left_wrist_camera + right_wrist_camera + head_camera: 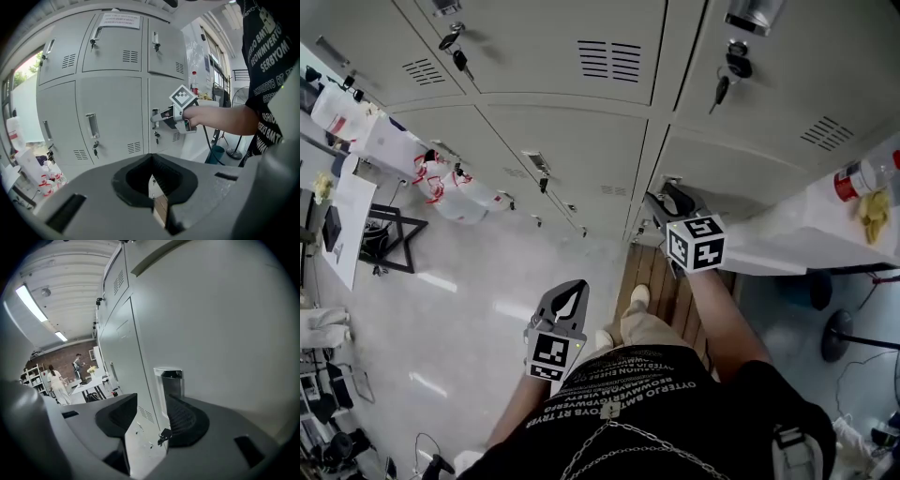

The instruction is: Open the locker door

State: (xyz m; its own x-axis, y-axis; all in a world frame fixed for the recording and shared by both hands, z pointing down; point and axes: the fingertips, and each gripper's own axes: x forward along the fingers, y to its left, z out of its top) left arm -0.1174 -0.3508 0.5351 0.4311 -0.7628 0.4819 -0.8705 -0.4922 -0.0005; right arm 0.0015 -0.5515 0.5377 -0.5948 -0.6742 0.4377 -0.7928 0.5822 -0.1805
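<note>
**Locker door (741, 169):** grey metal, lower row of the right-hand column in the head view. It is sitting closed and flush with its neighbours. A chrome recessed handle (169, 385) is standing at its edge, and a key (163, 437) is hanging in the lock just below it.

**Right tool (660, 200):** the person is holding the right forearm (220, 119) out straight toward the door. The marker cube (696, 242) is facing up and the tool is pointing at the handle with a slight downward tilt. In the right gripper view its jaws are standing wide apart. The handle is showing in the gap, closer to the right-hand pad (187, 420) than to the left one. The pads are not pressing on it, and the tool is gripping nothing.

**Left tool (568, 298):** it is being held low and close to the body, with the left forearm (520, 403) bent. It is well back from the lockers and pointing forward and down. In the left gripper view its jaws are meeting at the tips and are closed on nothing. Only a thin slot is showing through the black pads (136, 180).

**Surroundings:**
- The person is standing on a wooden platform (661, 281) in front of the lockers.
- A pale floor (469, 291) is stretching away to the left.
- A white table (811, 234) is standing to the right of the lockers, with a red-capped bottle (853, 178) on it.
- Plastic bags with red print (450, 192) are lying against the lockers further left.
</note>
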